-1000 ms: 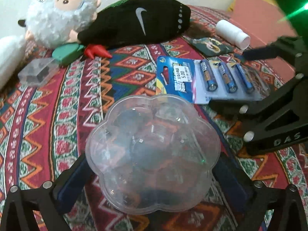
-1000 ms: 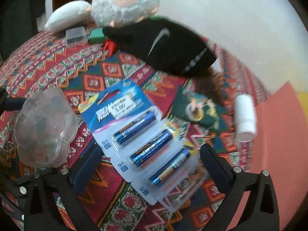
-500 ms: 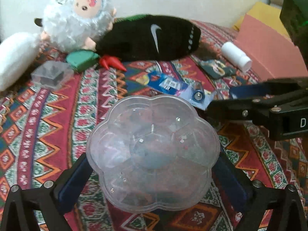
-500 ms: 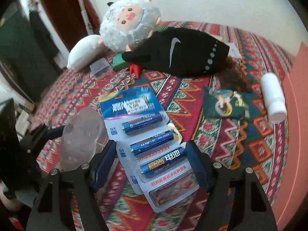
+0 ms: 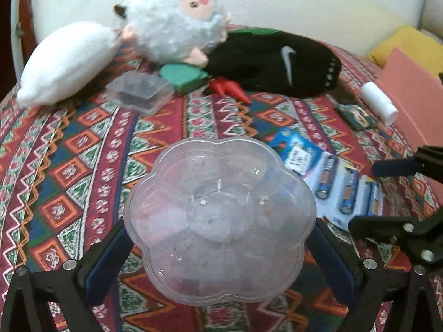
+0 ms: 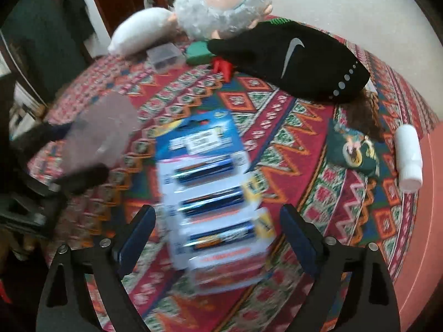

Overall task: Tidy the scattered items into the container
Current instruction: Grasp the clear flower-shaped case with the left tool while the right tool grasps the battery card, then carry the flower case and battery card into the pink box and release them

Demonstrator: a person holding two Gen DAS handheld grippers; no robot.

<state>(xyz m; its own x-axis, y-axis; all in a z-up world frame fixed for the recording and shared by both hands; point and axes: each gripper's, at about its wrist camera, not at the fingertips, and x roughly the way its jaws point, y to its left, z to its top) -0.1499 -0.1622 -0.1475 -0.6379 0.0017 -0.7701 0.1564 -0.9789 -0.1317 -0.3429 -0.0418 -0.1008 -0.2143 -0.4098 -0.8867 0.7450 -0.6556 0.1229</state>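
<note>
A clear flower-shaped plastic container (image 5: pixel 218 218) is held off the patterned cloth, with my left gripper (image 5: pixel 220 231) shut on its sides. Just to its right is a blue battery pack (image 5: pixel 332 182) holding three batteries, partly hidden behind the container's rim. The right gripper (image 5: pixel 382 193) reaches in from the right around the pack's far end. In the right wrist view the battery pack (image 6: pixel 213 193) is blurred between the fingers of my right gripper (image 6: pixel 217 215), with a thin gap on each side. The container (image 6: pixel 105 132) shows blurred at the left.
At the back lie a sheep plush (image 5: pixel 177 19), a black glove (image 5: pixel 271 69), a white cushion (image 5: pixel 66 63), a small clear box (image 5: pixel 138 94), and green (image 5: pixel 182 76) and red (image 5: pixel 229 91) items. A green pouch (image 6: pixel 351 149), a white bottle (image 6: pixel 408 160) and a salmon box (image 5: pixel 409 102) sit right.
The right gripper closed on the battery pack, lifted it toward the container, and now its fingers have spread slightly. The pack has swung flatter. My left gripper has raised the container and turned left.
</note>
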